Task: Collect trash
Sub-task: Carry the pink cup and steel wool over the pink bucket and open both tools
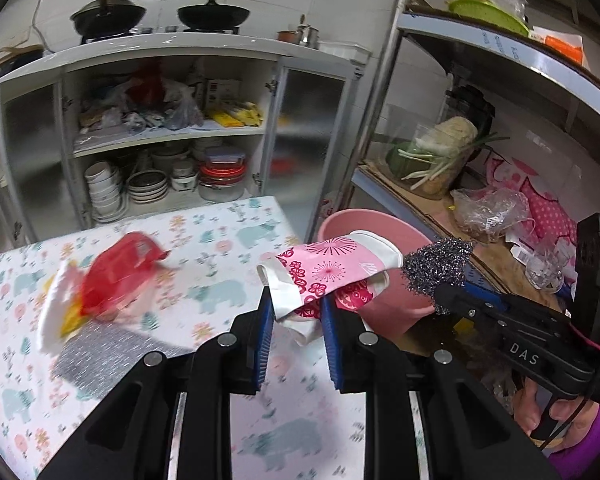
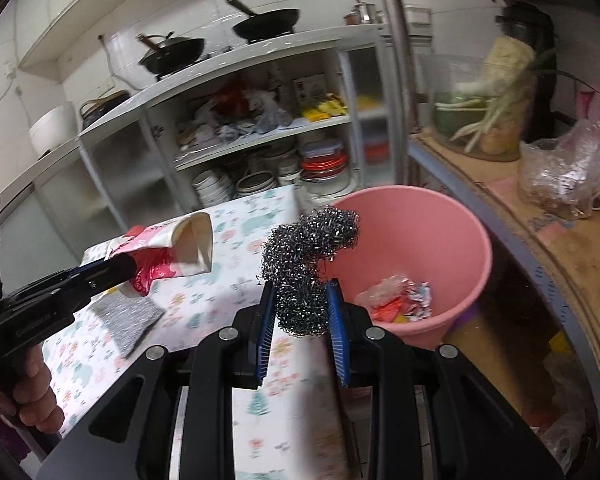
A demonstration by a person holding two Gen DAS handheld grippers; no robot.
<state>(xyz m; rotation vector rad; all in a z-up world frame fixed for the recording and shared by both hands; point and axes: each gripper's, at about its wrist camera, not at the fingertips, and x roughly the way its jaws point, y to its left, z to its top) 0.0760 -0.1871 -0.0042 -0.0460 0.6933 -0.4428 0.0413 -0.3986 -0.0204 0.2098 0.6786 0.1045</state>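
The left gripper (image 1: 296,312) is clamping a crushed pink paper cup (image 1: 328,270) between its 2 blue pads, holding it by the squashed base so the open mouth is pointing toward the pink bin (image 2: 420,232). The right gripper (image 2: 300,312) is pinching a wad of steel wool (image 2: 308,256), which is bulging up above the jaws because only its lower part is being squeezed. Both pieces of trash are hanging just past the far right corner of the table (image 1: 236,216), close to the bin's rim but not yet over its opening, likely so they can be dropped in together. The bin is standing off that corner, beside the metal rack (image 2: 452,184), and is already holding crumpled wrappers (image 2: 396,300) at its bottom.

More trash is waiting on the table: a red plastic bag (image 1: 120,268) with white and yellow scraps near the left edge, blurred, and a grey cloth (image 2: 128,316) nearer the middle.
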